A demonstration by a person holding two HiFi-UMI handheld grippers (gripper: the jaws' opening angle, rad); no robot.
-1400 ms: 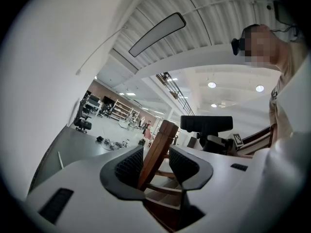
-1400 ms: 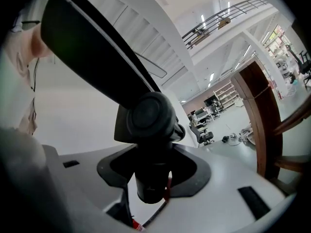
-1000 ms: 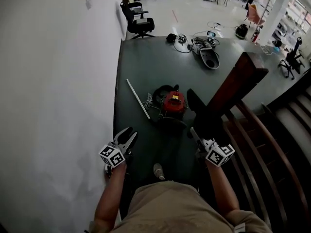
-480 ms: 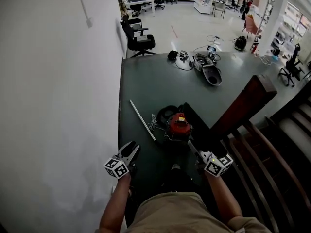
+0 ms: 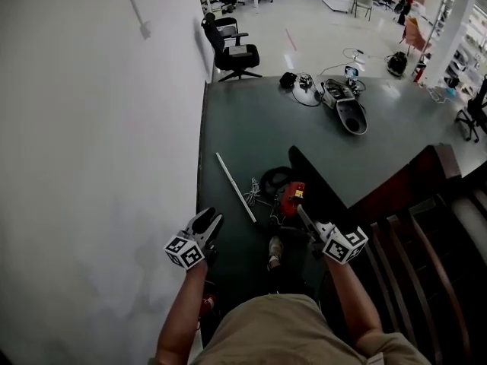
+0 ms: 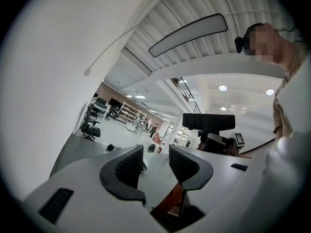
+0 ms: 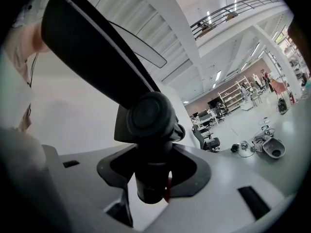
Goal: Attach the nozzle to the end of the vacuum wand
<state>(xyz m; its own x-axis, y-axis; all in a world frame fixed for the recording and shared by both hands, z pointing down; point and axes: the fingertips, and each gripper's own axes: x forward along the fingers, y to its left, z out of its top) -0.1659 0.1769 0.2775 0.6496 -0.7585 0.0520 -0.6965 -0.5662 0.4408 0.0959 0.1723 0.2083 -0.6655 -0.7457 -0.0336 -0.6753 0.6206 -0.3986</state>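
A black floor nozzle [image 7: 146, 115] stands upright in my right gripper [image 7: 154, 173], whose jaws are shut on its round neck. In the head view the nozzle [image 5: 316, 185] rises ahead of the right gripper [image 5: 304, 217]. Just beyond it on the dark green mat lie a red vacuum body [image 5: 292, 198], a black coiled hose [image 5: 275, 179] and a thin white wand [image 5: 235, 176]. My left gripper [image 5: 207, 220] hovers left of them, near the wand's close end. In the left gripper view its jaws [image 6: 156, 161] stand apart with nothing between them.
A white wall [image 5: 99, 166] runs along the left. A dark wooden stair railing [image 5: 403, 196] fills the right. Farther on the mat lie a grey machine [image 5: 350, 112] and cables [image 5: 300, 82]; an office chair [image 5: 232, 48] stands behind. The person's shoe [image 5: 274, 251] shows below.
Both grippers have travelled forward over the mat with the person. The red vacuum, hose and wand now lie much closer to them. Neither gripper's jaws have changed.
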